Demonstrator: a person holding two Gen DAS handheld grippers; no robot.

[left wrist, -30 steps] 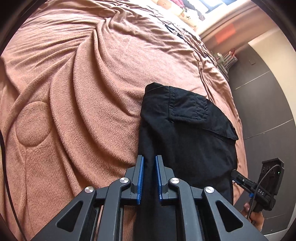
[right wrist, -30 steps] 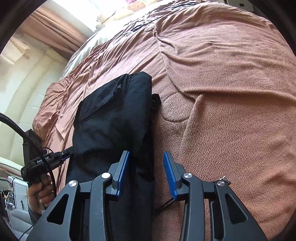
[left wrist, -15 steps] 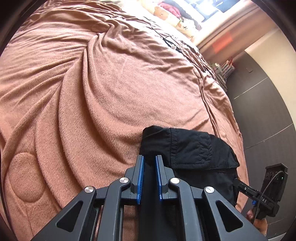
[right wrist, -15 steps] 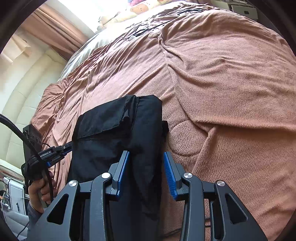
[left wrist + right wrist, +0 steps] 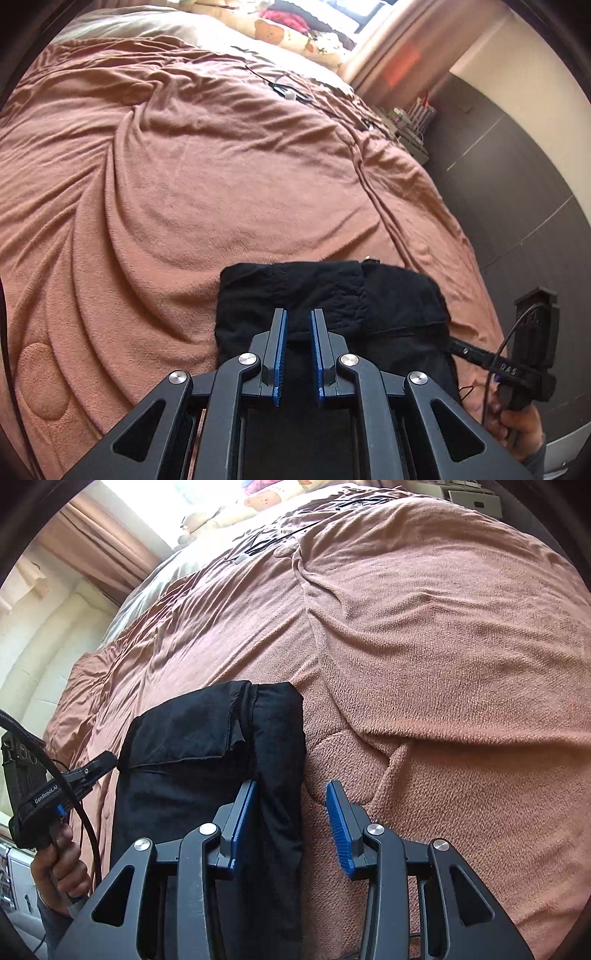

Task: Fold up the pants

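The black pants lie folded into a narrow stack on the pink-brown blanket. My left gripper has its blue pads close together, shut on a fold of the pants' cloth at their near left edge. In the right wrist view the pants show a pocket flap on top. My right gripper is open over the pants' right edge, one pad above the cloth and the other above the blanket. Each view shows the other gripper at the pants' far side.
Pillows and a dark cable lie at the head of the bed. A dark wall and a small rack stand beyond the bed's right side. A curtain hangs at the left.
Both grippers have drawn back and tilted up; the pants now sit lower and nearer in both views. The left gripper stays shut on the cloth, the right stays open.
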